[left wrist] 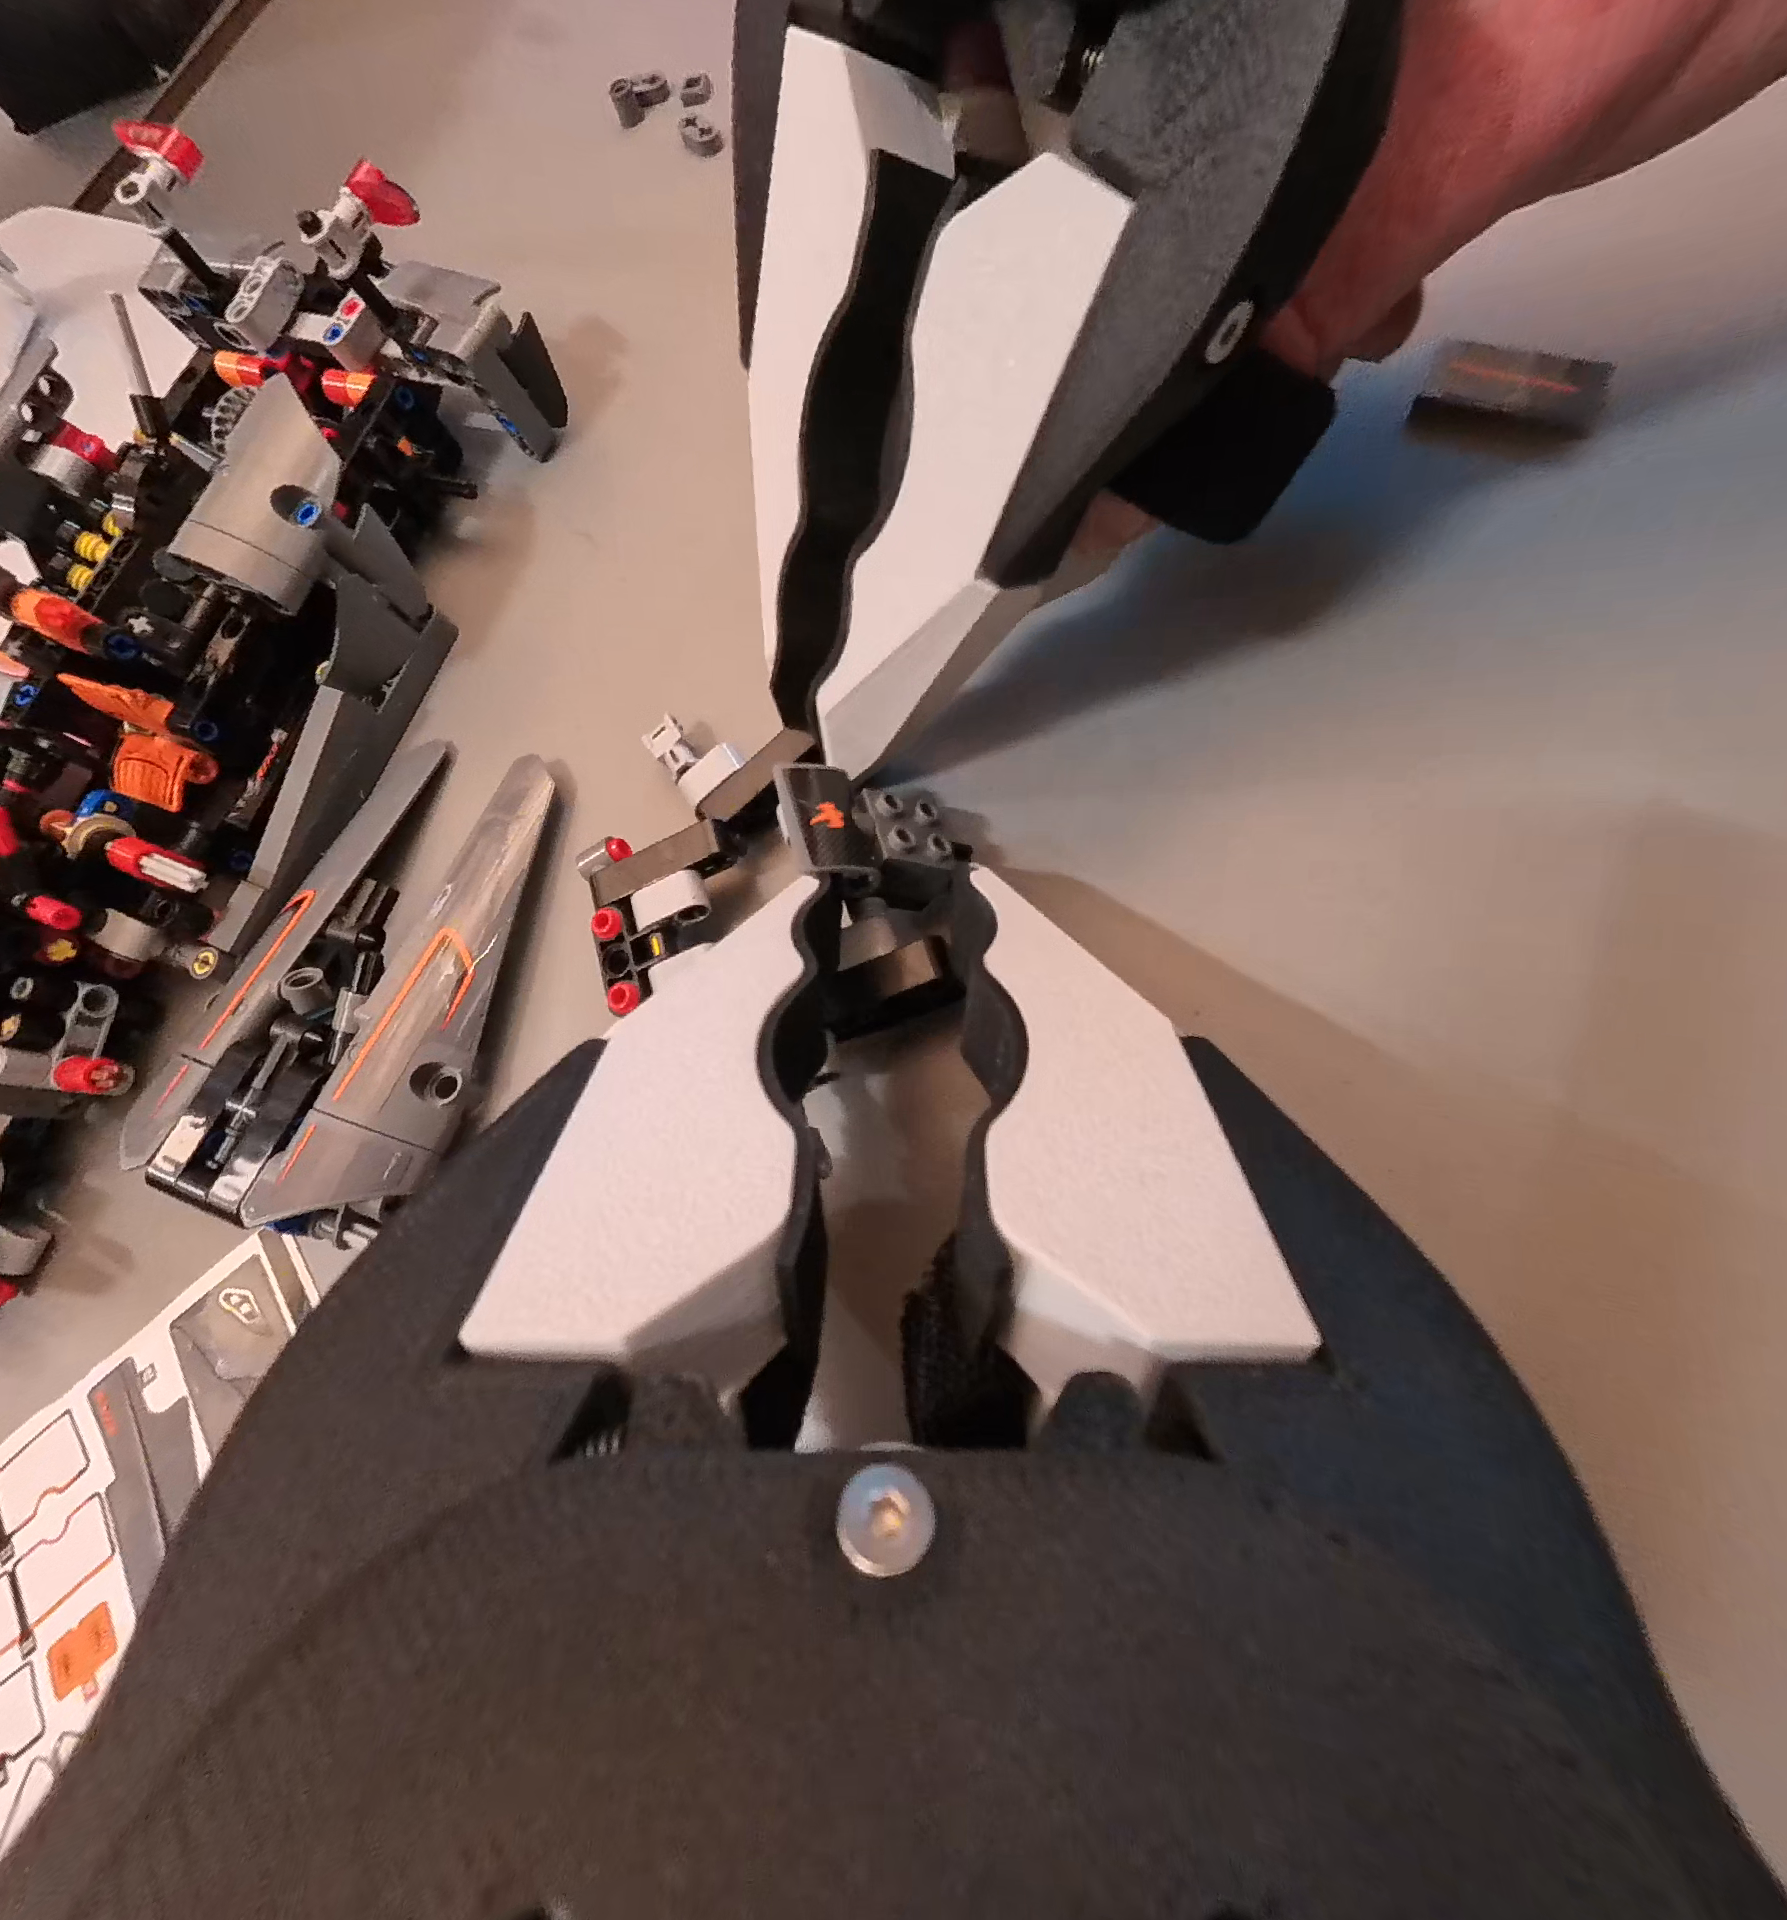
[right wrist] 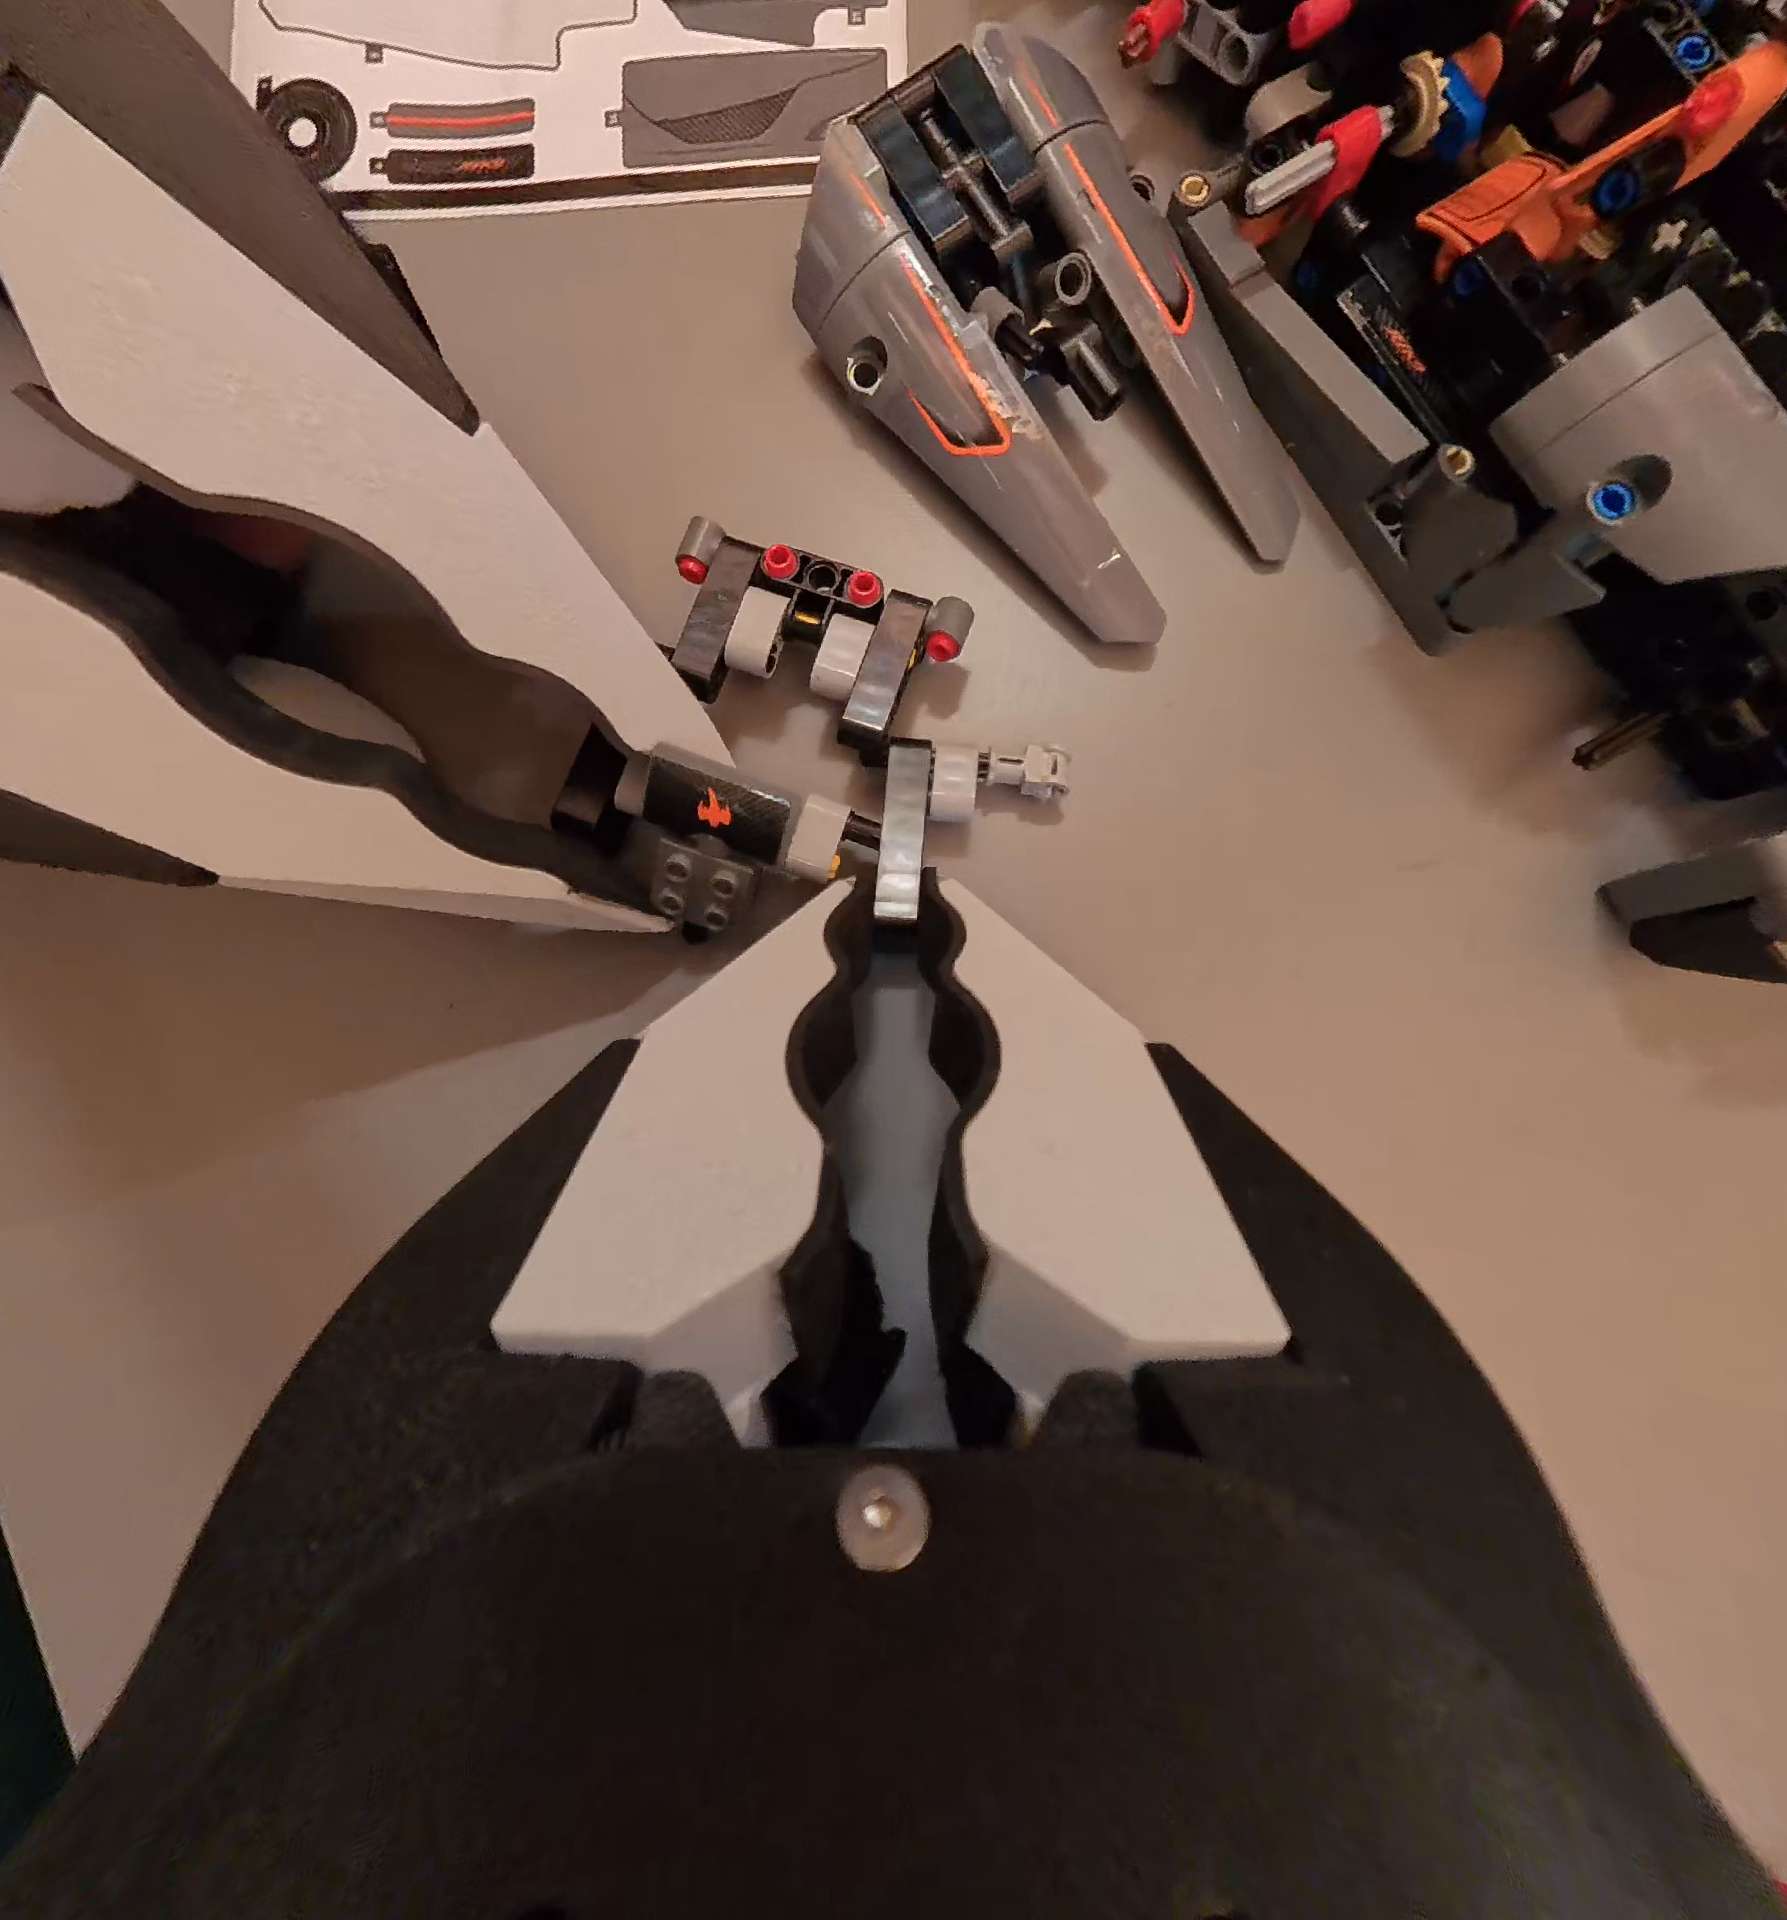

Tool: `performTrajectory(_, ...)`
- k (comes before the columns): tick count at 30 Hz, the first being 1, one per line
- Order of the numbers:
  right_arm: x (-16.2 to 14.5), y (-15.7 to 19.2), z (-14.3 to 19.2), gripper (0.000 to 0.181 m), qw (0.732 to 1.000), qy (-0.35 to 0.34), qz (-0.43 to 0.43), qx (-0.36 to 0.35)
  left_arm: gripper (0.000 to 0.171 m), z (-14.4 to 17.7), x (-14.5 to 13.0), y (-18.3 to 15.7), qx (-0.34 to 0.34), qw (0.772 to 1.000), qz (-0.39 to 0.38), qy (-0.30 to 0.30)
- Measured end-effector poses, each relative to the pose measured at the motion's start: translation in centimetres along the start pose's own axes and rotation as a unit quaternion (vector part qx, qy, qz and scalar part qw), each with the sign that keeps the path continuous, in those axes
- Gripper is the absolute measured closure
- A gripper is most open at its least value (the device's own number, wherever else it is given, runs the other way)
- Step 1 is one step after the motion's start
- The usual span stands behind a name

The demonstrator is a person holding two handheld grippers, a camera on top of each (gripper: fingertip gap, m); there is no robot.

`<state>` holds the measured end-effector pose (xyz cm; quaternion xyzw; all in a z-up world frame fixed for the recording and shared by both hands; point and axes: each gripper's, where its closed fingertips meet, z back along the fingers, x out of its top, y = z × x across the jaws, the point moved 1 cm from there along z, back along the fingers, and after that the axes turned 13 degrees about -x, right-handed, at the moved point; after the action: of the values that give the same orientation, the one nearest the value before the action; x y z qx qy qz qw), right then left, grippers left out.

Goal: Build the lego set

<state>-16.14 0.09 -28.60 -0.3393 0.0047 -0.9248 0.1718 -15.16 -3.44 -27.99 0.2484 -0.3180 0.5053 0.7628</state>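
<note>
My left gripper [left wrist: 894, 883] is shut on a small sub-assembly: a black round piece with an orange mark [left wrist: 821, 821] and a dark grey studded brick [left wrist: 904, 826]. My right gripper [right wrist: 897, 888] is shut on a flat grey beam [right wrist: 901, 821] at the other end of the same piece; it enters the left wrist view from the top [left wrist: 816, 743]. The left gripper comes in from the left in the right wrist view [right wrist: 702, 842]. A black frame with red pins [right wrist: 816, 623] hangs off the beam, close above the table.
The large part-built car model [left wrist: 141, 623] lies along the left, also in the right wrist view [right wrist: 1595, 312]. A grey wedge panel with orange lines [left wrist: 349, 1039] lies beside it. A sticker sheet [left wrist: 37, 1558], small grey parts [left wrist: 660, 104] and a dark tile [left wrist: 1512, 395] lie on the table. Both grippers' tips are roughly 15 cm from the large part-built car model [left wrist: 141, 623]. It is also in sight in the right wrist view [right wrist: 1675, 236].
</note>
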Motion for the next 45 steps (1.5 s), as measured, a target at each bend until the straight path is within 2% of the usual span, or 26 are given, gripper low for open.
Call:
performTrajectory(15,0.1,0.4,0.0,0.176,1.0,-0.013,-0.003,-0.012,0.153,-0.4,-0.4,-0.3,0.007,1.0,-0.019,0.023)
performTrajectory(19,0.2,0.5,-0.1,0.176,0.999,0.008,0.034,-0.023,0.153,-0.4,-0.4,-0.3,0.001,1.0,-0.016,0.023)
performTrajectory(29,0.2,0.8,0.0,0.176,0.997,0.044,0.024,-0.054,0.153,-0.4,-0.4,-0.4,0.005,0.999,-0.023,0.026)
performTrajectory(39,0.2,1.1,0.0,0.176,0.995,-0.001,0.094,0.016,0.154,-0.4,-0.4,-0.7,-0.005,0.999,-0.031,0.024)
performTrajectory(45,0.2,1.0,-0.1,0.175,0.996,-0.009,0.086,0.028,0.153,-0.4,-0.3,-0.7,-0.004,0.999,-0.035,0.021)
